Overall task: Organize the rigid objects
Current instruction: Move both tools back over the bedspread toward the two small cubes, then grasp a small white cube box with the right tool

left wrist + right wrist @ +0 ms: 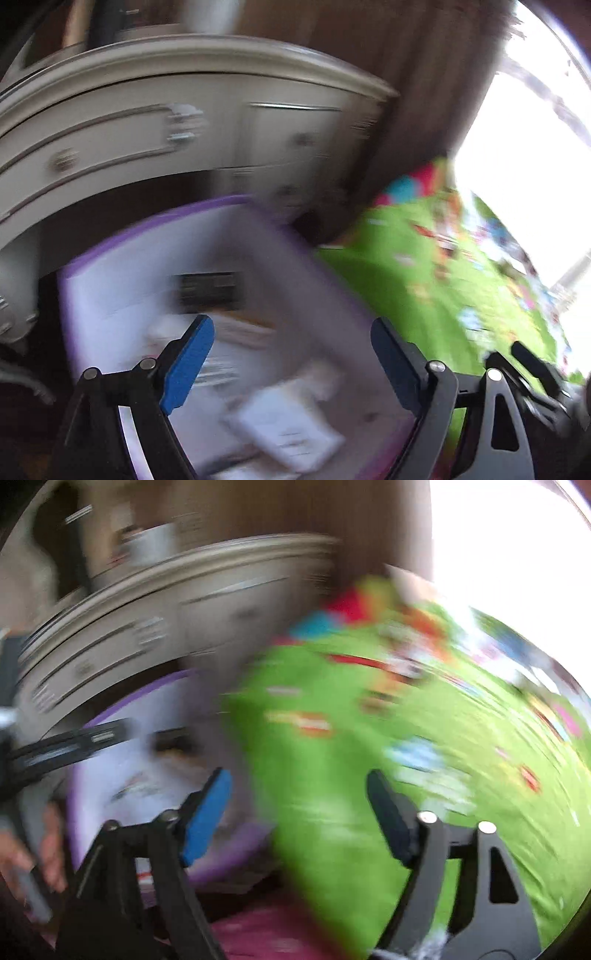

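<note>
Purple-rimmed bin (236, 295): open-topped box with pale walls, sitting on the floor right in front of the cream dresser (155, 122). Contents are smeared by blur. I can make out a white flat box (291, 428) near the bin's front and a dark rectangular thing (210, 291) further in, toward the dresser; can't identify either.

Left gripper (291, 354) is above the bin, pointing down into it. Jaws spread wide, nothing between the blue pads (188, 365).

Right gripper (299, 805) is over the bin's right edge, where it meets the green patterned mat (424, 757). Jaws also wide apart, nothing gripped.

The mat lies along the bin's right side. A hand (26, 853) shows at the bin's left in the right wrist view, on the other tool's handle.

Both views are heavily motion-blurred, so fine detail is unreadable.
</note>
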Tool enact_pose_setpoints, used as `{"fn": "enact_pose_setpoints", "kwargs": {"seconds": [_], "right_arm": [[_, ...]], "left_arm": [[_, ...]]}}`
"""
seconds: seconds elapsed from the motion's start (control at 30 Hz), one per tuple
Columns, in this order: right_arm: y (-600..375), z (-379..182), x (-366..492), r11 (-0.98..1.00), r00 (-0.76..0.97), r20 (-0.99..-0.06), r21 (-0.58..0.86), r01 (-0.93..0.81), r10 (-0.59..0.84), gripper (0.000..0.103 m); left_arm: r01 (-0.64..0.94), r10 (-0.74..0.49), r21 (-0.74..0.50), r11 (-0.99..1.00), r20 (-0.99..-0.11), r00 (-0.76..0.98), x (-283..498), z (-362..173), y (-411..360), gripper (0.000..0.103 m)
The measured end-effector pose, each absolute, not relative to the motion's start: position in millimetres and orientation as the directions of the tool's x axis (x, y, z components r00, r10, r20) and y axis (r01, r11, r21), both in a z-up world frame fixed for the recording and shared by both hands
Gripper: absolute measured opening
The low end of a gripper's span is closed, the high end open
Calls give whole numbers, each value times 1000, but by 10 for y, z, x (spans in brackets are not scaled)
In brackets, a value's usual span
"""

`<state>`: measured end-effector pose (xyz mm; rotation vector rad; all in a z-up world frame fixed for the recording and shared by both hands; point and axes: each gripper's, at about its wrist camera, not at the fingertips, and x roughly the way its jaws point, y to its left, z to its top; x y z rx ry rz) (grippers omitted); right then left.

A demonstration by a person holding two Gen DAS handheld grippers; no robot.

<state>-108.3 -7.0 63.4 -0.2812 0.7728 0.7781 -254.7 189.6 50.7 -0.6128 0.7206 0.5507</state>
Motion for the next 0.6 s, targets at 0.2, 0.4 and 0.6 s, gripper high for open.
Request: {"fn": "enact_pose_setpoints", "kwargs": {"seconds": [0.2, 0.4, 0.6], "right_arm": [[-1244, 414, -64, 924, 545, -782, 99, -370, 302, 84], [-1921, 306, 728, 975, 567, -800, 99, -201, 198, 84], [-1854, 268, 1575, 971, 585, -805, -49, -233, 100, 84]], "left_arm": [[-301, -84, -382, 874, -728, 681, -1202, 384, 1049, 101], [-176, -129, -292, 940, -783, 609, 101, 65, 500, 102], [-146, -21, -139, 979, -792, 610, 499, 16, 377, 103]]}}
